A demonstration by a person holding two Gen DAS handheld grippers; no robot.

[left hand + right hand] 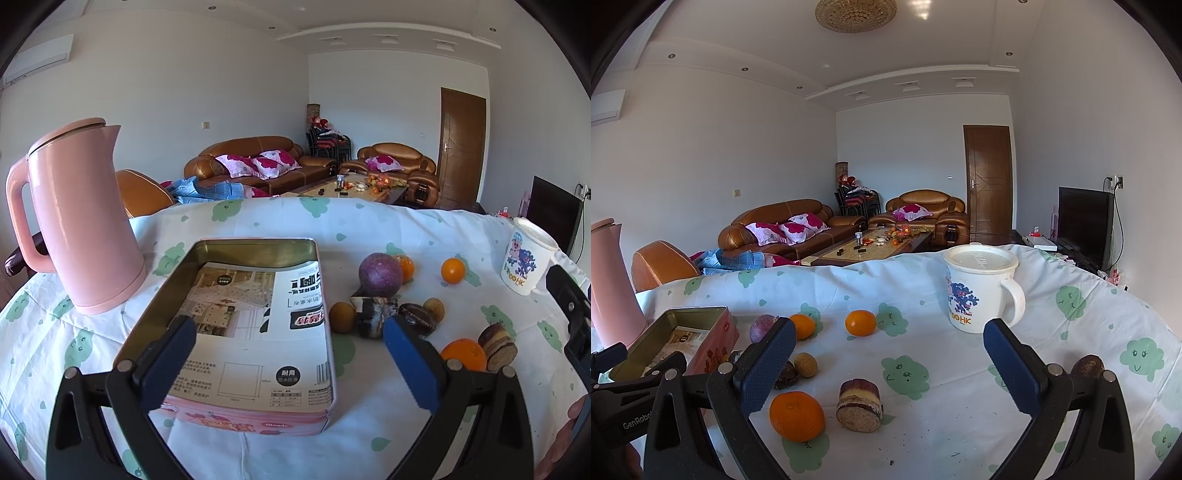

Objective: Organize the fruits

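A pink open tin (207, 258) lined with printed paper sits on the table; it also shows in the right wrist view (718, 332). Right of it lie a purple passion fruit (380, 274), several oranges (453, 270) (463, 353), small brown fruits (341, 316) and sugarcane pieces (496, 345). My left gripper (290, 349) is open and empty over the tin's near end. My right gripper (888, 354) is open and empty above an orange (796, 415) and a sugarcane piece (859, 404).
A pink kettle (79, 218) stands left of the tin. A white lidded mug (979, 286) stands at the back right. Another brown piece (1087, 365) lies by the right finger. The table edge curves behind the fruits.
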